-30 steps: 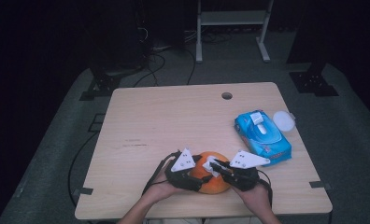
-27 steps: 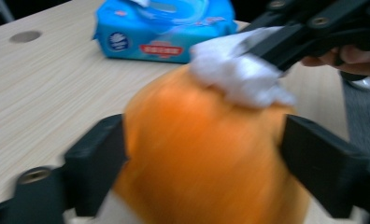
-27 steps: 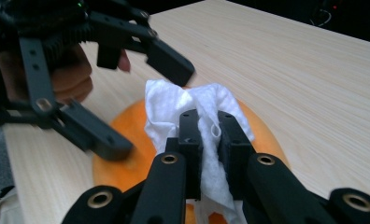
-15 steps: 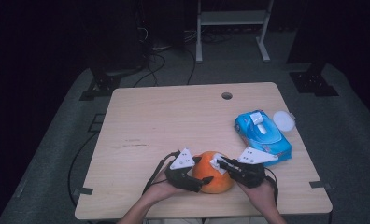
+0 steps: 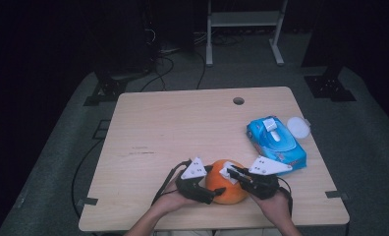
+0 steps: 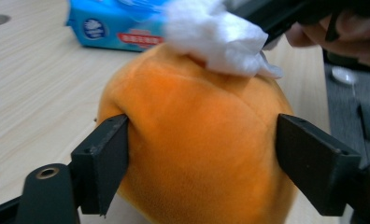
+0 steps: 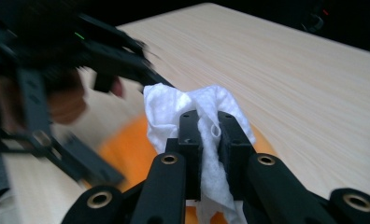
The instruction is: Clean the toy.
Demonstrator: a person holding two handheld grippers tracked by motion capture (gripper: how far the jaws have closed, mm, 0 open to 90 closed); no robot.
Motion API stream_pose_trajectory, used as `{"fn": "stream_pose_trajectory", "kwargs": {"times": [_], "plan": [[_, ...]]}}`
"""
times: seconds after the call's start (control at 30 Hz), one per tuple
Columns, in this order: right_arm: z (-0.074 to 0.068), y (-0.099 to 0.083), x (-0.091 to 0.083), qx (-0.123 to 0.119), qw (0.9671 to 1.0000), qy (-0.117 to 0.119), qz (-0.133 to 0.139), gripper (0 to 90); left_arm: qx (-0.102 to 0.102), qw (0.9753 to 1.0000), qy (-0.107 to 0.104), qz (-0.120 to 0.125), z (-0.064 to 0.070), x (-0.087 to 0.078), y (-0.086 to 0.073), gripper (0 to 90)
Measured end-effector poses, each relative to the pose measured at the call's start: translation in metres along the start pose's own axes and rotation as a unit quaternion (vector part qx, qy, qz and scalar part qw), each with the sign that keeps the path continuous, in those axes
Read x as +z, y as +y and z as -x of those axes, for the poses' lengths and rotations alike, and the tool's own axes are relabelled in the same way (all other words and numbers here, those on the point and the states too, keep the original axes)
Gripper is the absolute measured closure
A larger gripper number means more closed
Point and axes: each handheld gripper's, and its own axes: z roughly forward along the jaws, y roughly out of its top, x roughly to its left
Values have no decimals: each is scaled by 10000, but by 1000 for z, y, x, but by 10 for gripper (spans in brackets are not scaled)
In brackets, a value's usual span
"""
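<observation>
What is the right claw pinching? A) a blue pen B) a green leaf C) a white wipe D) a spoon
C: in the right gripper view the right claw is shut on a crumpled white wipe, pressing it on top of the orange ball that the left claw grips by its sides.

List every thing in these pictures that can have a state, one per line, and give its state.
Left hand-held gripper: shut on the orange plush ball, one jaw on each side.
Right hand-held gripper: shut on the white wipe.
Orange plush ball: resting on the table, gripped.
White wipe: crumpled, pressed on top of the ball.
Blue wipes pack: lying flat, flap lifted.
</observation>
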Motion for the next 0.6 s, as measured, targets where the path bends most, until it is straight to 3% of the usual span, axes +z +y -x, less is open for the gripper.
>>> {"fn": "stream_pose_trajectory", "kwargs": {"times": [0.1, 0.2, 0.3, 0.37, 0.43, 0.53, 0.6], "plan": [[-5, 2, 2, -140, 9998, 21, -103, 809, 130, 9999, -1, -13, 0, -1, 1, 194], [3, -3, 0, 3, 9998, 150, -154, 810, 121, 9996, 31, 235, -7, -5, 0, 127], [8, -4, -4, -29, 9994, 263, -209, 809, 167, 9994, 44, 292, -11, -1, -2, 78], [10, -4, -5, -33, 9994, 259, -225, 809, 2, 9995, -71, 292, -14, 4, -6, 60], [12, -5, -5, -22, 9994, 208, -260, 809, -46, 9995, -150, 263, -15, 6, -8, 83], [10, -4, -4, -54, 9996, 116, -260, 809, 16, 9997, -79, 243, -11, 5, -6, 204], [5, -2, -2, -105, 9997, 84, -220, 809, 48, 9998, -47, 199, -8, 5, -5, 229]]}}
